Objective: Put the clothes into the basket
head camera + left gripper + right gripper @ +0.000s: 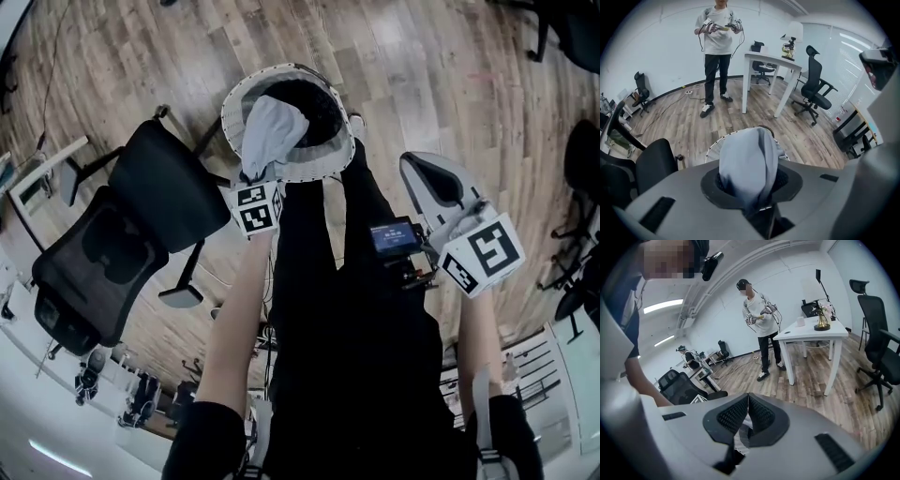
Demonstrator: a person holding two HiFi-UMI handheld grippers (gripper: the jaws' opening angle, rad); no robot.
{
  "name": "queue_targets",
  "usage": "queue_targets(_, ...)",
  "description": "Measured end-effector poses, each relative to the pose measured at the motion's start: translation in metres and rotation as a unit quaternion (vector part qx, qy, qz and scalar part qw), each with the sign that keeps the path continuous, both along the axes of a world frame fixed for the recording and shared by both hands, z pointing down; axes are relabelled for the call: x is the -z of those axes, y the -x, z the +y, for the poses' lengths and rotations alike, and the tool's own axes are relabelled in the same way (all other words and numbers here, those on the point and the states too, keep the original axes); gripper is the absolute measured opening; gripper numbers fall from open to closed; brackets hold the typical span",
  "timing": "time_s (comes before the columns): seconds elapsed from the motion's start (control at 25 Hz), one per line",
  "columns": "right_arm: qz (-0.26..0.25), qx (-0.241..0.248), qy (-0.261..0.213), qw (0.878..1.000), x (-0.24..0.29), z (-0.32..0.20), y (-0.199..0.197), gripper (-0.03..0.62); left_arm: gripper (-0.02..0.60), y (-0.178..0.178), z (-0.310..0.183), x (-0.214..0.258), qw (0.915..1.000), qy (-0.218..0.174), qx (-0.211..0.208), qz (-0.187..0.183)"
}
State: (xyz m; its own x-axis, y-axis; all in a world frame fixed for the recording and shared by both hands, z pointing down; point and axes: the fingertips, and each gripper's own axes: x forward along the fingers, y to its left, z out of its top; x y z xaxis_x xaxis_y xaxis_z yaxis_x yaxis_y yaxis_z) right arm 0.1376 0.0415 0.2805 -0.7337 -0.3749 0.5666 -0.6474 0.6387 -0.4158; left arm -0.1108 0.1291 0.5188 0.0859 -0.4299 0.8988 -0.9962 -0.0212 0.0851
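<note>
- The wooden floor (422,75) fills the room. A white table (773,61) stands at the far side, and another person (717,42) stands to its left.
- A black office chair (141,225) stands to the left of the basket, near it.
- The round white basket (231,111) sits on the floor just in front of the person's feet, with a black cloth (319,108) lying inside it.
- A light grey-blue garment (272,131) hangs over the left part of the basket's opening, above the black cloth. Whether its lower end touches the cloth cannot be told.
- The left gripper (752,183) points steeply down at the basket's near rim, and its jaws are clamped on the top of the grey-blue garment.
- The right gripper (748,404) hangs to the right of the basket, well clear of it. Its jaws are closed tip to tip with nothing between them.
</note>
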Motion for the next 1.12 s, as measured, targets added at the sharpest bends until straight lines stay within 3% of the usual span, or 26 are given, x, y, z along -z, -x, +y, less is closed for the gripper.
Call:
queue_targets(0.4,0.018,-0.052,0.047,0.997,-0.102,-0.006,-0.009,0.017,0.117,0.004,-0.036,-0.103,0.9979,0.017,0.059,0.018)
queue_targets(0.84,0.004,-0.029,0.095,0.995,-0.157,0.003,0.023,0.015,0.117,0.006,-0.066,-0.216,0.9978,0.058,0.031,0.009)
queue_targets(1.12,0.005,-0.044,0.117,0.992,-0.184,0.000,0.015,0.017,0.117,0.015,-0.085,-0.261,0.9967,0.061,0.054,0.001)
